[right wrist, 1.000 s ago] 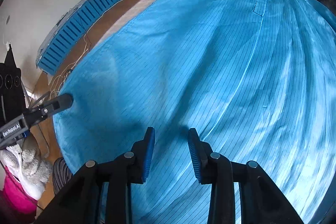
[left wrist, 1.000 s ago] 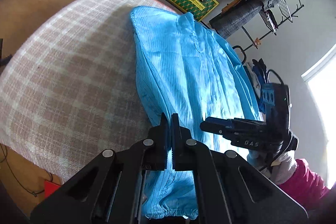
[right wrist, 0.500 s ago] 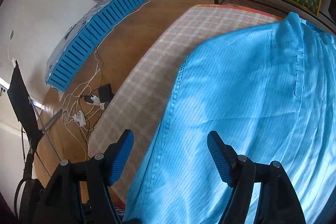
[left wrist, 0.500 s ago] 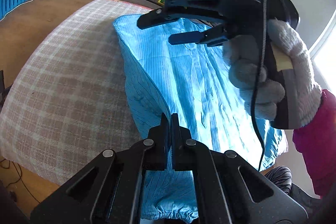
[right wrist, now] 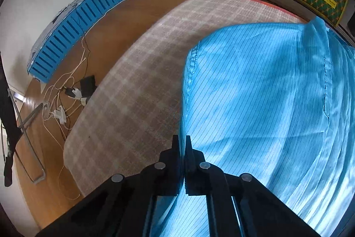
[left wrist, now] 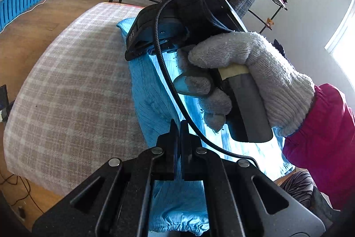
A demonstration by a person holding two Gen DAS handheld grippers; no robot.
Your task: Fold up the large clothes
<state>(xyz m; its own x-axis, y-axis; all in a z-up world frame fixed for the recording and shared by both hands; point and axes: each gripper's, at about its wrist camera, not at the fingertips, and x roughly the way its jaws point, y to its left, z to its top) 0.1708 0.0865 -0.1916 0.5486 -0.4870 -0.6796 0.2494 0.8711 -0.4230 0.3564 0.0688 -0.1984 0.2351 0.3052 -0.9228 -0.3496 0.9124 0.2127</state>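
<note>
— Where was the garment when you stopped to look?

— The blue garment (right wrist: pixel 266 103) lay spread on the checked bed cover (right wrist: pixel 137 90), its long side edge running down toward me. My left tool (left wrist: pixel 179 126) was fully closed on the fabric near the gathered cuff end. My right tool (right wrist: pixel 182 141) had snapped shut right at that side edge, and the cloth looked pinched between its tips, though I couldn't see how deep the bite went.

— What worried you?

— The fabric looked thin and slippery. With only a sliver caught on the right, I judged a pull could let the edge slide out and drop the fold crooked. My gloved right hand (left wrist: pixel 250 72) also sat close over the left tool, with its cable (left wrist: pixel 173 90) hanging beside the tips; that could snag.
</note>
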